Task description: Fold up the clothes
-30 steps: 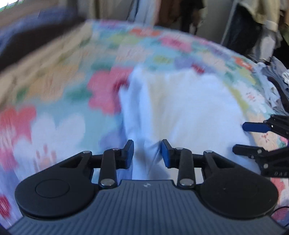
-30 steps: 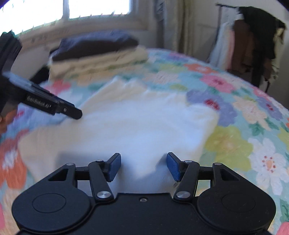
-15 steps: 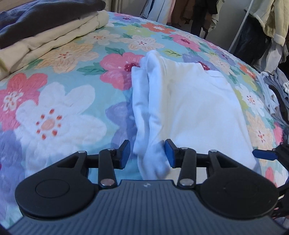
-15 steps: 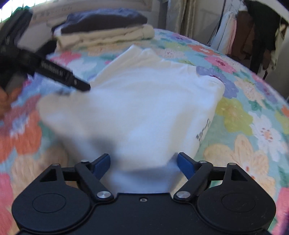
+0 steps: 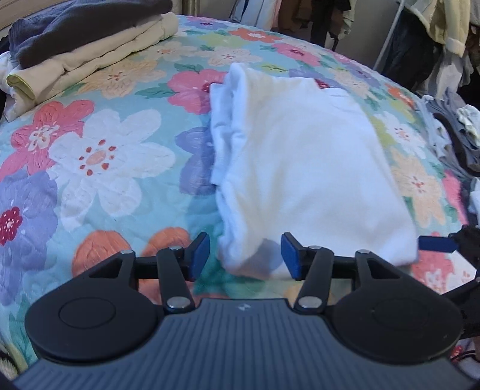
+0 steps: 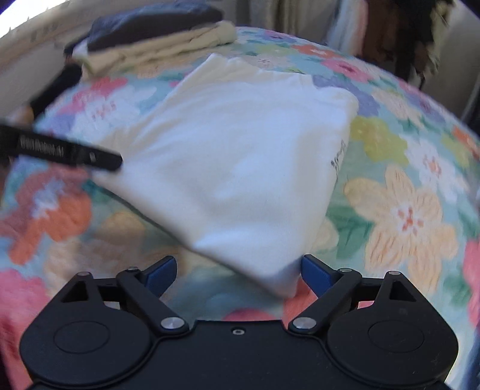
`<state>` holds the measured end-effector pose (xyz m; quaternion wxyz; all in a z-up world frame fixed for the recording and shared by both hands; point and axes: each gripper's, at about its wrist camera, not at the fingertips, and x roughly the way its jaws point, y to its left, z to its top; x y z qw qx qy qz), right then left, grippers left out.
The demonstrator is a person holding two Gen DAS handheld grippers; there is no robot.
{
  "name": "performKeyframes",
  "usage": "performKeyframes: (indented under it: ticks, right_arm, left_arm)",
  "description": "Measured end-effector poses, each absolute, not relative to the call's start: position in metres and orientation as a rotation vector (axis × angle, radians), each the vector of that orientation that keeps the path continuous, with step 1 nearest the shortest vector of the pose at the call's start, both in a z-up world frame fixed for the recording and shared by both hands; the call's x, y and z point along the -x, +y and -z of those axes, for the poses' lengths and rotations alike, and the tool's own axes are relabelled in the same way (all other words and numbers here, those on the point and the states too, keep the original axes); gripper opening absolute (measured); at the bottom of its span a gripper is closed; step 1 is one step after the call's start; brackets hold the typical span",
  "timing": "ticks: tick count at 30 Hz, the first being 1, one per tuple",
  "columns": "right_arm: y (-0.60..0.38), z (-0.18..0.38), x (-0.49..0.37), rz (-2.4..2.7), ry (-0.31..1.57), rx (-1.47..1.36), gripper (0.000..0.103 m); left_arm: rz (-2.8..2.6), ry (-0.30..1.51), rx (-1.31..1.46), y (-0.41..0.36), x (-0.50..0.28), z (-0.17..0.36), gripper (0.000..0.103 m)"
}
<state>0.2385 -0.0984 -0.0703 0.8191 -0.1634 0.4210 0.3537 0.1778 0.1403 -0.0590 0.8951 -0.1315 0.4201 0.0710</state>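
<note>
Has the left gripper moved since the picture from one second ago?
Yes. The left gripper has drawn back from the white shirt; its open jaws now sit at the shirt's near corner, with more floral bedspread showing.

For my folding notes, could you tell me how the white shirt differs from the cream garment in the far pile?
The white shirt lies alone mid-bed; the cream garment sits near the far edge. The shirt has nothing on it; the cream garment carries a dark garment. The shirt is white, the other pale yellow. Both are folded on the floral quilt.
</note>
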Motion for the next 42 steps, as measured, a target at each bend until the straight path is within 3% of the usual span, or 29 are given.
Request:
performKeyframes:
  ticks: [4,14,24,35,42]
  right_arm:
    - [-0.118,0.064,-0.232,-0.729,0.929,0.211,0.093]
    - [-0.157,0.057,-0.203,-0.584,0.948,0.054,0.096]
    - [-0.163,0.046,-0.184,-0.545,0.879,0.054,0.096]
    - [-0.168,0.021,-0.153,-0.41,0.783,0.147,0.096]
    - [-0.164,0.001,-0.144,-0.414,0.815,0.174,0.096]
  left_arm:
    - [-0.153,0.868,0.225,0.123,-0.165,0.049,0.067]
    - [-0.129,0.881,0.131,0.077,-0.132,0.035,0.079]
    - [-0.142,0.879,0.093,0.048,-0.115,0.032,0.083]
    - [-0.124,0.849,0.08,0.031,-0.103,0.018,0.099]
    - [-0.162,0.812,0.037,0.024,-0.09,-0.001,0.102]
